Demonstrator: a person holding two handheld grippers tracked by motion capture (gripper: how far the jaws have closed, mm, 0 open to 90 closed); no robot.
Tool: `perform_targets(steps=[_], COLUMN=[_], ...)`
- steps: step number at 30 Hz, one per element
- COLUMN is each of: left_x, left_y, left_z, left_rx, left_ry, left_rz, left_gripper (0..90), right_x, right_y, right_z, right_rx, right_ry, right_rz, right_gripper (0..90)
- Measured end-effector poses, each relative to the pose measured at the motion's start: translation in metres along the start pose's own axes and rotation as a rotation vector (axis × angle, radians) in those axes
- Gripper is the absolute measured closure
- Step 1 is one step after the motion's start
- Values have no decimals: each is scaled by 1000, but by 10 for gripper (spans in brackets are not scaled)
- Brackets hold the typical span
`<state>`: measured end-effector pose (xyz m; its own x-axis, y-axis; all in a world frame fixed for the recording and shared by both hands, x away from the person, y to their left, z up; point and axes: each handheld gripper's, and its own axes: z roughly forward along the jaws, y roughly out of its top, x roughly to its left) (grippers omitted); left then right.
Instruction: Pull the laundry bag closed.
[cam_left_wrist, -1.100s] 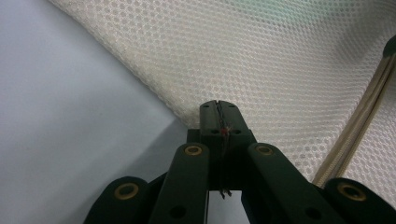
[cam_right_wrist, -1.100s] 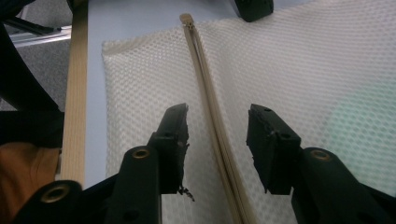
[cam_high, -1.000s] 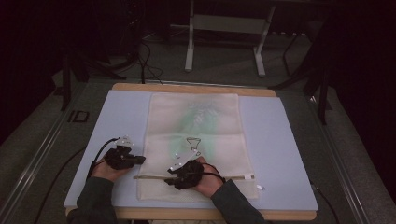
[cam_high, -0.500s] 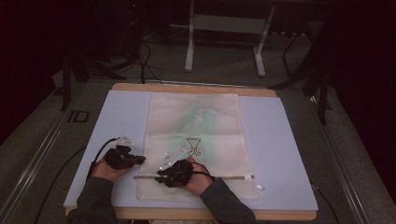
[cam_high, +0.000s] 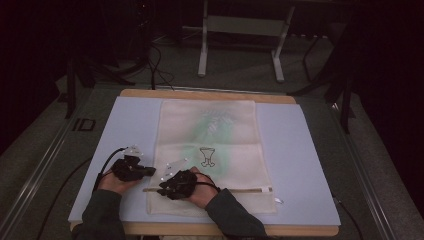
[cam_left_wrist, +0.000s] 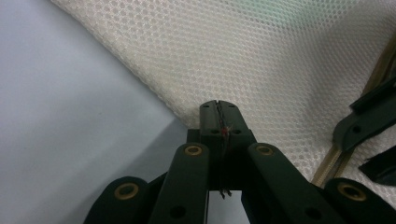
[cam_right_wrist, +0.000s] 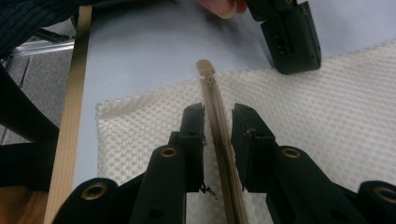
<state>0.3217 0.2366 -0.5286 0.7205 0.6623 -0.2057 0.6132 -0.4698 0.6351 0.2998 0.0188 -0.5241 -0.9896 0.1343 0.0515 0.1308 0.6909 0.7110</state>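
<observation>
1. From the high view, a person leans in at the near edge of the table, a gripper in each hand. The cream mesh laundry bag with a green print (cam_high: 210, 150) lies flat on a pale blue mat (cam_high: 305, 160) that covers a wooden tabletop (cam_high: 210, 93). The left gripper (cam_high: 150, 171) sits at the bag's left edge. The right gripper (cam_high: 162, 190) lies low on the bag, at the left end of the long beige zipper strip (cam_high: 240, 190) that runs across its near end. Beyond the table there is a dark room with grey floor, a white metal stand (cam_high: 240, 30) and trailing cables.

2. In the left gripper view, the jaws are together, pinched on the very edge of the mesh where it meets the blue mat. It looks like an anchor that holds the bag taut.

3. In the right gripper view, the jaws have just been closing and now straddle the zipper strip near its tab end (cam_right_wrist: 205, 67). A gap shows on either side, so they are not pressing on it yet. The other gripper's black jaw tip (cam_right_wrist: 292, 42) rests on the mesh farther off.

4. My reading: the zipper pull is being lined up. Next, the right jaws need to close squarely on the tab, then draw along the strip while the left holds firm.
</observation>
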Motion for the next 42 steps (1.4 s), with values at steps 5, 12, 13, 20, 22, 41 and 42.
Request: perform_targets(steps=[5,12,13,20,22,41,42], left_x=[0,1,1,1,1,0,0], left_y=[0,-1,-1,-1,-1,1,1], left_z=[0,0,0,0,0,0,0], left_rx=[-1,-6,-5,-5,-6,-3,-5], left_ry=[-3,-11,-10,-11,-11,-6,-7], left_rz=[-3,-12,-11,-11,-12,-5,-6], left_gripper=[897,897,897,897,897,898,898], right_x=[0,2,2,4,4,5,5], right_y=[4,10,10,16,18,31,32], right_z=[6,12,13,20,23,42,44], right_rx=[-4,-14,-13,-23,-22,4,11], right_ry=[11,16,16,18,16,6,5], right_rz=[2,6,7,10,7,-9,-15], right_gripper=[743,741,740,729,730,747,748])
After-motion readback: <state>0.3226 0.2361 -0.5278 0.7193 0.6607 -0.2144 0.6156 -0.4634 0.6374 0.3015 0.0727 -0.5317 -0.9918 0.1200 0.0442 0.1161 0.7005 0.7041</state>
